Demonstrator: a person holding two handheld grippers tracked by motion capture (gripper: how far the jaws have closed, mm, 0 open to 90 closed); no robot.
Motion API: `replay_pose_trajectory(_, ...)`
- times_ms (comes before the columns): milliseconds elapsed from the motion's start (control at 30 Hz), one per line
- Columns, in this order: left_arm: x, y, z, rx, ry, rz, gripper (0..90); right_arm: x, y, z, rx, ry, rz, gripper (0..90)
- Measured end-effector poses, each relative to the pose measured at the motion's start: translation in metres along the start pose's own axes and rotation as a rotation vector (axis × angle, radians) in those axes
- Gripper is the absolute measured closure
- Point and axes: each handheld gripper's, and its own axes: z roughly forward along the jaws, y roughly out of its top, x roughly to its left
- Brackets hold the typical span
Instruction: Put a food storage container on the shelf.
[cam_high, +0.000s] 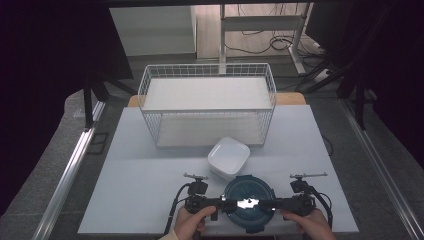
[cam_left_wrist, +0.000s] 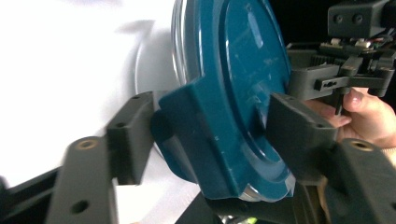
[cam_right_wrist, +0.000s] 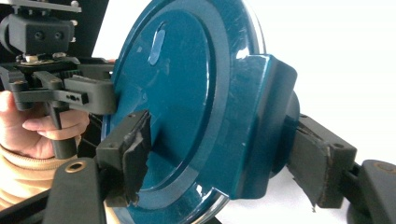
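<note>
A round container with a dark teal lid (cam_high: 249, 188) stands near the table's front edge. My left gripper (cam_high: 231, 203) reaches it from the left and my right gripper (cam_high: 268, 202) from the right, each held by a hand. Both are turned on their side. In the left gripper view, the left gripper (cam_left_wrist: 210, 135) has one jaw under a teal latch flap (cam_left_wrist: 196, 126) and the other on the lid top. In the right gripper view, the right gripper (cam_right_wrist: 224, 149) clamps the opposite latch flap (cam_right_wrist: 257, 116) the same way, and the left gripper shows beyond the lid.
A white square bowl (cam_high: 229, 157) sits just behind the container. Farther back stands a white wire basket (cam_high: 207, 102). The pale table top (cam_high: 145, 165) spreads to the left, and its front edge runs right by the hands.
</note>
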Motion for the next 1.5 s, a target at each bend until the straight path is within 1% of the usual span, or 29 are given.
replay_pose_trajectory(133, 0.0, -0.001, -0.001, -0.003, -0.001, -0.01, 37.9, -0.002, -0.001, -0.002, -0.018, 0.013, 0.028, 30.5)
replay_pose_trajectory(233, -0.001, -0.002, -0.002, -0.01, 0.003, -0.013, 38.5, -0.001, -0.002, -0.004, -0.028, 0.014, 0.033, 32.3)
replay_pose_trajectory(267, -0.002, -0.002, -0.002, -0.014, 0.006, -0.016, 38.7, -0.001, -0.002, -0.005, -0.032, 0.012, 0.027, 32.9)
replay_pose_trajectory(433, -0.005, -0.003, -0.003, -0.017, 0.011, -0.016, 38.8, 0.002, -0.004, -0.008, -0.052, 0.009, 0.03, 35.7)
replay_pose_trajectory(567, -0.007, -0.004, -0.004, -0.032, 0.01, -0.022, 40.0, 0.002, -0.005, -0.01, -0.063, 0.008, 0.017, 37.0)
replay_pose_trajectory(667, -0.007, -0.005, -0.005, -0.035, 0.006, -0.018, 41.0, 0.004, -0.006, -0.012, -0.068, 0.006, 0.018, 37.8)
replay_pose_trajectory(767, -0.009, -0.005, -0.006, -0.042, 0.004, -0.016, 41.7, 0.006, -0.006, -0.013, -0.079, -0.002, 0.006, 38.4)
replay_pose_trajectory(967, -0.011, -0.003, -0.01, -0.048, 0.005, 0.007, 42.7, 0.011, -0.006, -0.016, -0.098, -0.009, -0.016, 40.1)
replay_pose_trajectory(1133, -0.013, -0.002, -0.014, -0.055, 0.008, 0.019, 42.8, 0.016, -0.007, -0.016, -0.097, -0.013, -0.038, 40.4)
replay_pose_trajectory(1233, -0.017, -0.001, -0.018, -0.053, 0.009, 0.04, 42.9, 0.019, -0.007, -0.018, -0.102, -0.01, -0.047, 40.5)
replay_pose_trajectory(1500, -0.022, 0.002, -0.024, -0.058, -0.001, 0.071, 43.0, 0.03, -0.006, -0.024, -0.128, -0.016, -0.081, 40.9)
